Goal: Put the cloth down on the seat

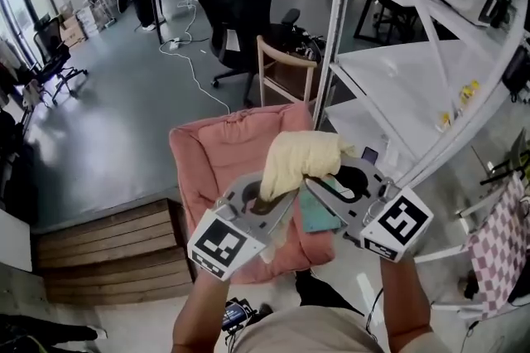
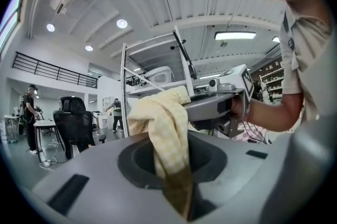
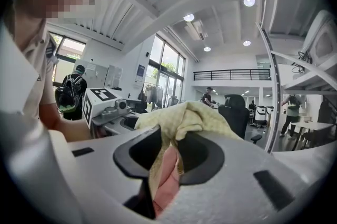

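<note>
"Yellow checked cloth (image 1: 300, 161), where was it?"

"Bunched up in the air between the 2 tools. In the head view it sat over the front part of the pink padded seat (image 1: 211, 157). It did not look to be resting on the seat."

"And the grips?"

"The left hand-held gripper (image 1: 272, 192) was clamped on 1 hanging fold. The right hand-held gripper (image 1: 319, 187) was pinching another fold, and the tips of the 2 were close together."

"So which step?"

"Carrying, I'd judge, with the put-down not yet begun. The next move would call for lowering both together until the cloth lay on the seat. Drawing the 2 apart on the way down might spread it rather than leave it wadded. Then both sets of jaws would have to let go."
</note>
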Motion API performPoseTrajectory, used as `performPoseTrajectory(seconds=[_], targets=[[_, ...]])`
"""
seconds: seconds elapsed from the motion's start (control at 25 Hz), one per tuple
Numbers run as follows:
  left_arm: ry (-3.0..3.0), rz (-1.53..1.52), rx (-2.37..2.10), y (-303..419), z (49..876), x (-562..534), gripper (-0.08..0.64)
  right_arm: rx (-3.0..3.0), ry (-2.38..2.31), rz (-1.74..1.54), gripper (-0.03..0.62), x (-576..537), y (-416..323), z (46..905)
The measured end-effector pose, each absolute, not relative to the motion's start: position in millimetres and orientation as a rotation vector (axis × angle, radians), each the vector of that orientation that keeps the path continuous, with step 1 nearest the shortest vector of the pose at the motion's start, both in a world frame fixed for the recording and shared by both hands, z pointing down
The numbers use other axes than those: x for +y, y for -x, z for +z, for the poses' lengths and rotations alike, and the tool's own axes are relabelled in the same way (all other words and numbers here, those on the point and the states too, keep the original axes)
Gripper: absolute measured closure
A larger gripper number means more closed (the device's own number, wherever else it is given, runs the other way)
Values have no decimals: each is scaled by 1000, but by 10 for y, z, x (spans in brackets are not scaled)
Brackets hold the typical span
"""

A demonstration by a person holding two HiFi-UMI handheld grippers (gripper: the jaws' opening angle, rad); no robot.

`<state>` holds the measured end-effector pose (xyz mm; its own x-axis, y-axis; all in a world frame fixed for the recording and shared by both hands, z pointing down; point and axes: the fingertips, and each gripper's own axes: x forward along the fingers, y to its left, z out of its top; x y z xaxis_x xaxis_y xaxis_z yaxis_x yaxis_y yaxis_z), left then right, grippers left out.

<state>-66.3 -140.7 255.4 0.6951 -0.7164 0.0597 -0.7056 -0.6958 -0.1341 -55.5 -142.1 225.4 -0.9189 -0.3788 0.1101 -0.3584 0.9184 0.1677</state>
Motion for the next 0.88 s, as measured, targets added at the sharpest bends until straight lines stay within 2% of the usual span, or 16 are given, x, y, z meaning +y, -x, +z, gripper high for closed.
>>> performPoseTrajectory(seconds=[0.88], targets=[[2814,-248,1142,342,2747,-3557,474,-2926,-610,-295,503,-3547,225,2374]])
